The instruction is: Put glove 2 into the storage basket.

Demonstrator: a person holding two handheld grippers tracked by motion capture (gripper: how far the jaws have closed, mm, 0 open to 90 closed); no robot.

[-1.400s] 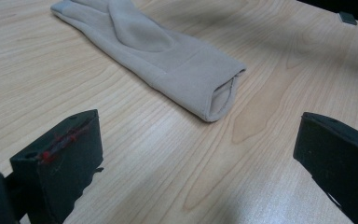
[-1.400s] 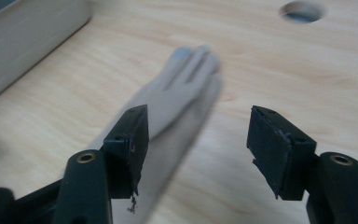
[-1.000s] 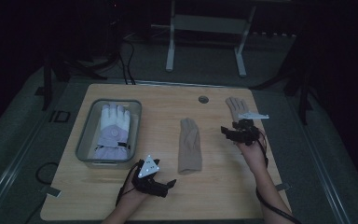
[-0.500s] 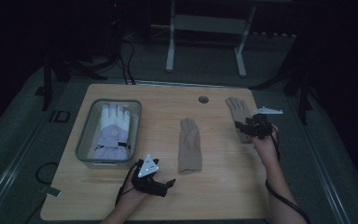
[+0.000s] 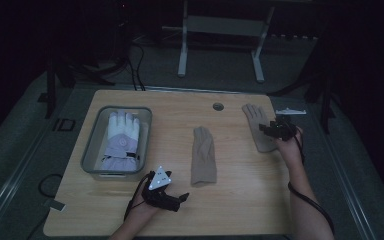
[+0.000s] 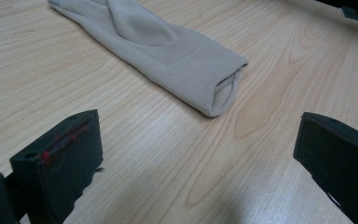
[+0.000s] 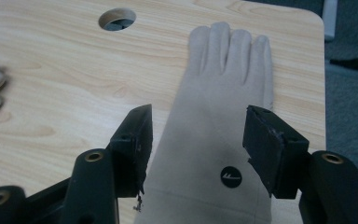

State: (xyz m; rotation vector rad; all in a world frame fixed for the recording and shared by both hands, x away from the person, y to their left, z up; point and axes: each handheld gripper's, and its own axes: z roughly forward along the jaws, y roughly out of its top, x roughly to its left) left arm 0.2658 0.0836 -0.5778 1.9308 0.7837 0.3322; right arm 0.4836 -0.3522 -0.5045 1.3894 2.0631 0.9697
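- Here, in the high view, the right gripper sits at the far right of the table, over the wrist end of the flat beige glove, with the forearm reaching up from the bottom right corner.
- The left gripper rests near the front edge, just beside the cuff of the folded beige glove, its jaws pointing right along the table.
- A white and lilac glove lies in the grey tray on the left side.
- Against the earlier high views, the right hand has slid toward the table's right edge, from on top of the flat glove to its wrist end; the left hand has stayed put.
- The left gripper view shows its jaws spread wide over bare wood, nothing between them, and the folded beige glove lying ahead with its open cuff toward the camera.
- The right gripper view shows what the high view cannot: the jaws stand either side of the flat beige glove, partly apart and not pressing it; they have just been closing.
- A round black logo patch sits on that glove between the jaws, and a round hole in the tabletop lies beyond.
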